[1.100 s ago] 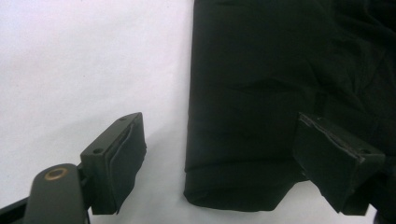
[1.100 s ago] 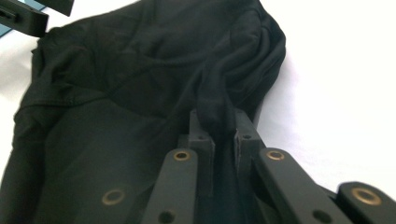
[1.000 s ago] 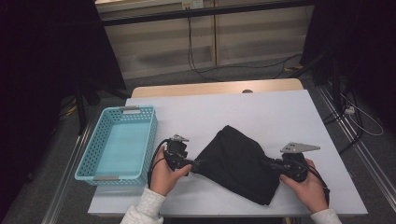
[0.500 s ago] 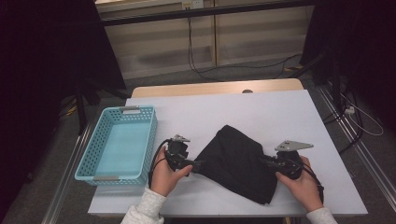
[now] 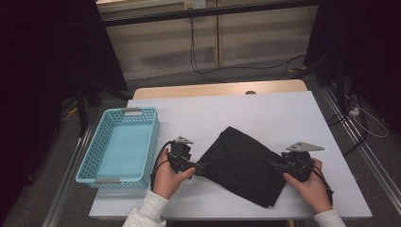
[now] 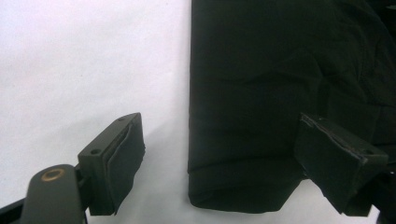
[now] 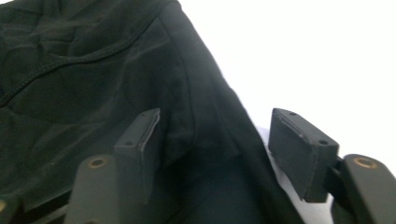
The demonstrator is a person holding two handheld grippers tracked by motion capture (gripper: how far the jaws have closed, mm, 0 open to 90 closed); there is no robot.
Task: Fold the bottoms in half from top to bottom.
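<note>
We see a recording lab or test room: a white-topped table (image 5: 265,113) on a bare grey floor (image 5: 61,189), dark curtains (image 5: 42,52) at both sides, loose cables (image 5: 203,61) along the panelled wall (image 5: 156,47).

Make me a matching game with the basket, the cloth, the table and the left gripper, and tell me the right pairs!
Things:
1. basket
2. cloth
3. table
4. left gripper

Descriptions:
A. white, with everything on it
B. black and folded, lying in the middle
C. open, jaws either side of the cloth's corner
D. light blue, at the table's left edge

Pairs: 1-D, 2-B, 3-A, 4-C
</note>
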